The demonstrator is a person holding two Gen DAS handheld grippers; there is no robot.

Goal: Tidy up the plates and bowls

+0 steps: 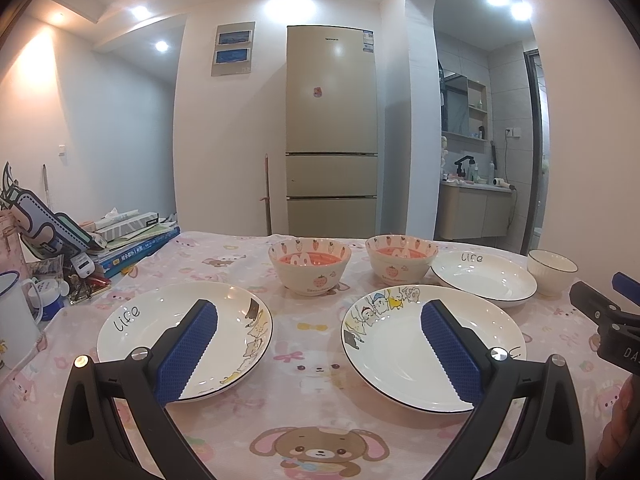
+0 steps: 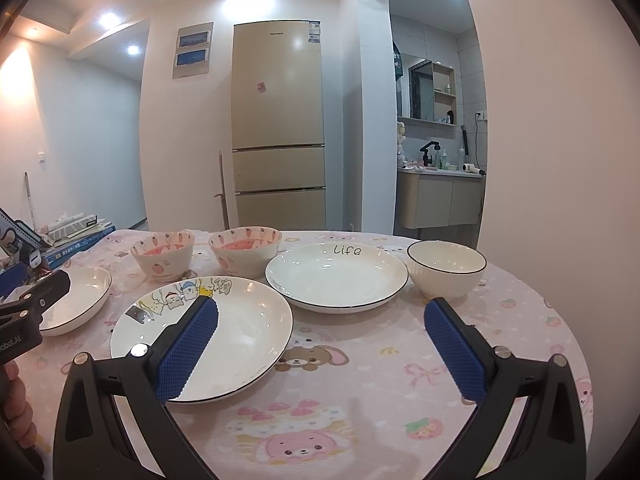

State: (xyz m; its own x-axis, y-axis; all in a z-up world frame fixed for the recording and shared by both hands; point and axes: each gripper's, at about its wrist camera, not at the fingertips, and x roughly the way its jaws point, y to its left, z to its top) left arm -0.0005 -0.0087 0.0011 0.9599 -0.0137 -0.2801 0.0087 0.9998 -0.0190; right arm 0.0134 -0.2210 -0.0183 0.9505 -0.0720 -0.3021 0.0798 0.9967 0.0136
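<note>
Three white plates lie on the pink tablecloth. A "Life" plate [image 1: 176,332] with cats sits at the left. A cartoon plate [image 1: 396,344] [image 2: 240,336] lies in the middle. A plain "Life" plate [image 1: 484,276] [image 2: 340,276] sits further back on the right. Two strawberry bowls [image 1: 310,266] [image 1: 400,258] [image 2: 163,255] [image 2: 245,249] stand behind them. A white ribbed bowl [image 1: 550,272] [image 2: 446,270] stands at the far right. My left gripper [image 1: 320,320] hovers open between the two near plates. My right gripper [image 2: 320,316] is open too, near the cartoon plate's right edge, holding nothing.
Books, a tissue box and clutter [image 1: 120,240] crowd the table's left side, with a white mug [image 1: 12,316] near the edge. A fridge [image 1: 332,128] stands behind the table. The table's round edge curves at the right [image 2: 576,344].
</note>
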